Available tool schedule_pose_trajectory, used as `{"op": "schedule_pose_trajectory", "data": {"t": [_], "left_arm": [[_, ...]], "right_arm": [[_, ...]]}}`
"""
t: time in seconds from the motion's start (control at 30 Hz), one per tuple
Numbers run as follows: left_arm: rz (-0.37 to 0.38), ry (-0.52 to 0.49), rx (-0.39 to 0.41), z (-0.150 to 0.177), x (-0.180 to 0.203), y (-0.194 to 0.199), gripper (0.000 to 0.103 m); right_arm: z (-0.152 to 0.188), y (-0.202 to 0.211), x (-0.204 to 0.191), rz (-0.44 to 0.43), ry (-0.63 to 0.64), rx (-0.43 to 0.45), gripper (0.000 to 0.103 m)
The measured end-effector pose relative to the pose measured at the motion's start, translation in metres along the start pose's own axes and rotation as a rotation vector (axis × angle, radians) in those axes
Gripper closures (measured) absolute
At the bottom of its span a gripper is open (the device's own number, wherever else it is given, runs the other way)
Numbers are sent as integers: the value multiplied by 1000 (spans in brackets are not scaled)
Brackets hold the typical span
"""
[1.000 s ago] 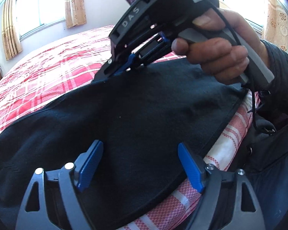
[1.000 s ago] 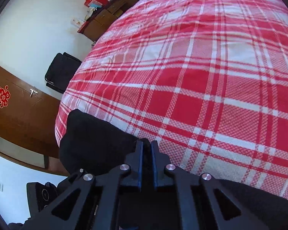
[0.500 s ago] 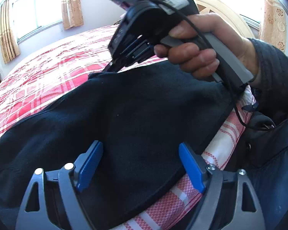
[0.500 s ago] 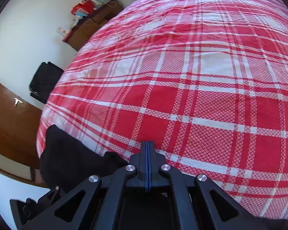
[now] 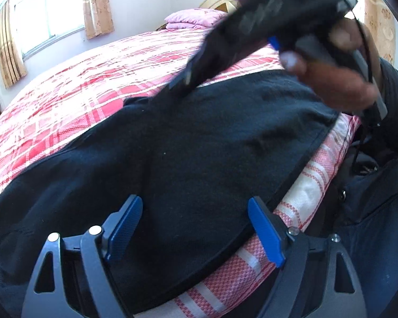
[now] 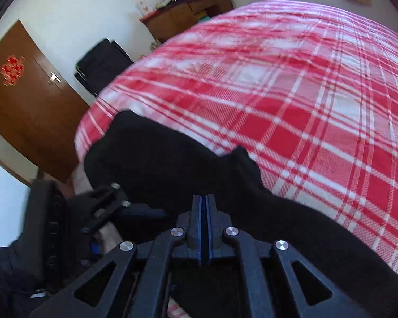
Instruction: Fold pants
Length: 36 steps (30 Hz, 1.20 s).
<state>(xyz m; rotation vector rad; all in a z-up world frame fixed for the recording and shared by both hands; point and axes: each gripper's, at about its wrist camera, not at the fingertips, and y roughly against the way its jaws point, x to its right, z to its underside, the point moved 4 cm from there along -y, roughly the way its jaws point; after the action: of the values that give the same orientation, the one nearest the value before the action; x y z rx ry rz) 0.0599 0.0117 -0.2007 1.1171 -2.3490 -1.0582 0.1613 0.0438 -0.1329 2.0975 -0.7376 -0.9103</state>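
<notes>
Bright daylight, fisheye bend, some motion blur.
Sun pours through the curtained window (image 5: 43, 22) and washes out the plaid bedspread (image 5: 74, 90); the right claw (image 5: 183, 80) and hand (image 5: 339, 79) smear, the black pants (image 5: 199, 145) show little detail, edges curve and darken.

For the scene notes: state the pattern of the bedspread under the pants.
Red and white plaid bedspread, clearest in the right wrist view.

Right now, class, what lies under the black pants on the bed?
Under the pants lies the red checked bedspread, showing along their edges. The part directly beneath the cloth is covered, so nothing else there can be seen.
</notes>
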Motion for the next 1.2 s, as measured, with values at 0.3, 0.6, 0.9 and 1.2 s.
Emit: {"op": "schedule_pose_trajectory", "data": {"t": [0.3,0.6,0.9,1.2], "left_arm": [[-31,74,51,-5,-21,10,18],[-80,125,37,1,-37,9,17],[-97,139,31,-12,-32,1,16],[-33,51,29,-39,7,-14,16]], "right_arm": [[5,27,46,170,-89,102,92],[64,103,87,187,-185,185,49],[115,130,146,211,-358,215,49],[143,192,155,466,-311,257,48]]}}
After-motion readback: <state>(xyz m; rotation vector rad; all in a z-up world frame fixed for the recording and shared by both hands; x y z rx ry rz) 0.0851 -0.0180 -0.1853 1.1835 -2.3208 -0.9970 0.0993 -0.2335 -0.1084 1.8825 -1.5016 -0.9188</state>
